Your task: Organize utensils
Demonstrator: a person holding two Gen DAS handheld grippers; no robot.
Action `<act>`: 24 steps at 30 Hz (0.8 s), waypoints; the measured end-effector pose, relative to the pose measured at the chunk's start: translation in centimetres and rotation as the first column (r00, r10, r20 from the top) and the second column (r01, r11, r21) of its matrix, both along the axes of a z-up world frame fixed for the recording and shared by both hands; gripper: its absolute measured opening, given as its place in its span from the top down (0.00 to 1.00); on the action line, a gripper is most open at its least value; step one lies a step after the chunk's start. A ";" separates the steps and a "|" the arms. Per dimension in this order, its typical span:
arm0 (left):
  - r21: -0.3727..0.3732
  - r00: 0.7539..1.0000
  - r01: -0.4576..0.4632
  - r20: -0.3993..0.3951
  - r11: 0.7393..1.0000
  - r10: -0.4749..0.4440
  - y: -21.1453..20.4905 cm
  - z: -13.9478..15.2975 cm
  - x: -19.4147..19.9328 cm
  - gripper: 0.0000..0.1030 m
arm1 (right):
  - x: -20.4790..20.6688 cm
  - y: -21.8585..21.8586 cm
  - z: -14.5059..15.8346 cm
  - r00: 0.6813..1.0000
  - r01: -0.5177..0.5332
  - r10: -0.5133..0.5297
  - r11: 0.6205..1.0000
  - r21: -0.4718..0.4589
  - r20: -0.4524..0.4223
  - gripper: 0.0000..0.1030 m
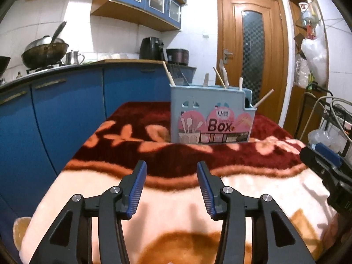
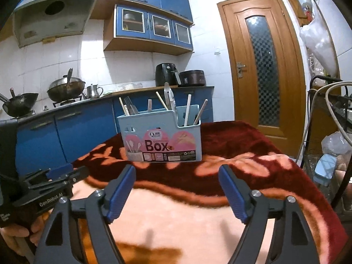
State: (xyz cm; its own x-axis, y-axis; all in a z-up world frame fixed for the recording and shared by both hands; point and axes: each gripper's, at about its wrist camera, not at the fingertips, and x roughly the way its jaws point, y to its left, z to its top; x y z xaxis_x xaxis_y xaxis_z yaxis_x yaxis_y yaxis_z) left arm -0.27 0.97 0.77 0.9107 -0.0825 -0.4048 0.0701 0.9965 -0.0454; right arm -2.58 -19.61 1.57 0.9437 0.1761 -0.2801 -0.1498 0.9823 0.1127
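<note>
1. Left tongs: spread, nothing between the pads, over the blanket covering the counter.
2. Right tongs: spread wider, also empty.
3. Utensil box: pale blue, upright on the blanket at 12 o'clock from both tongs, well apart from them.
4. Utensils: wooden and metal handles stand in the box's compartments, leaning at varied angles.

home kitchen w/ blue cabinets, wok on stove, range hood.

1 utensil box (2 grippers)
</note>
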 end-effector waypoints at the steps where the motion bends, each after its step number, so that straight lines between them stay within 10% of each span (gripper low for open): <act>1: -0.003 1.000 -0.003 0.004 1.000 0.003 0.0 -0.1 -0.1 0.51 | 0.0 0.0 -0.1 1.000 0.002 -0.002 1.000 -0.003 -0.001 0.22; 24: 0.039 0.998 -0.039 0.045 0.999 0.037 -0.7 -0.1 -0.9 0.51 | -0.1 -0.1 -0.5 1.000 0.009 -0.009 1.000 -0.002 -0.004 0.22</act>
